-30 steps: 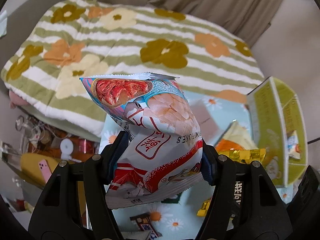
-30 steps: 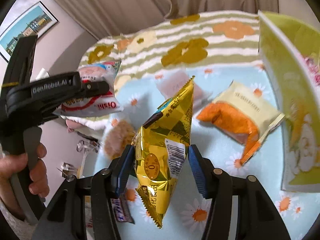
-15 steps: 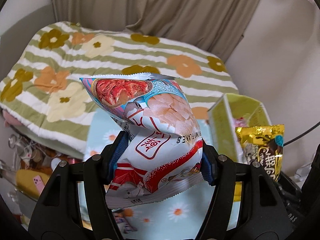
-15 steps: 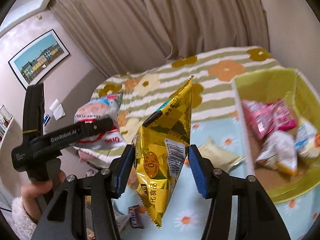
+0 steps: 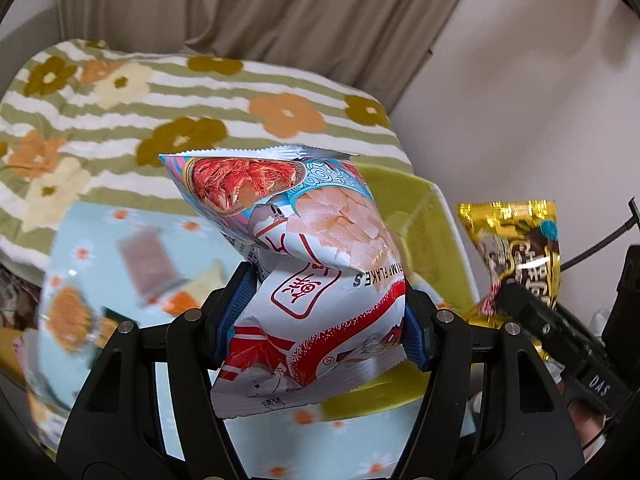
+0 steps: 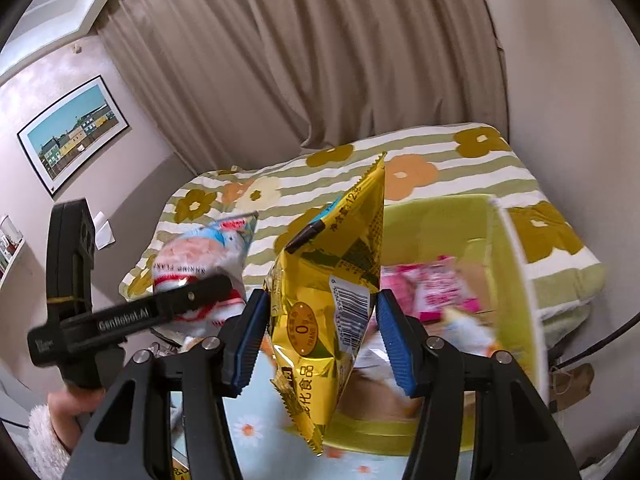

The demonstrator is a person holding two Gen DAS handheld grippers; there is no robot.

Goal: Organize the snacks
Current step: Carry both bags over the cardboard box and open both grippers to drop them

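My left gripper [image 5: 320, 312] is shut on a white, red and blue shrimp flakes bag [image 5: 296, 264], held in the air. It also shows in the right wrist view [image 6: 204, 256], left of the right gripper. My right gripper [image 6: 320, 328] is shut on a gold snack bag [image 6: 332, 288], which also shows at the right of the left wrist view [image 5: 516, 248]. A yellow-green box [image 6: 516, 280] lies just behind both bags, with pink and white packets [image 6: 436, 284] inside; its wall shows in the left wrist view [image 5: 436, 240].
A light blue daisy cloth [image 5: 92, 240] carries loose snacks: a brown packet [image 5: 150, 258], an orange and cream bag [image 5: 188, 292] and a round snack [image 5: 68, 318]. A striped floral quilt [image 5: 160, 112] lies behind, with curtains [image 6: 320, 60] and walls beyond.
Both grippers have swung right toward the yellow-green box with their bags still held. The box now sits right behind both bags and the loose snacks have slid to the left.
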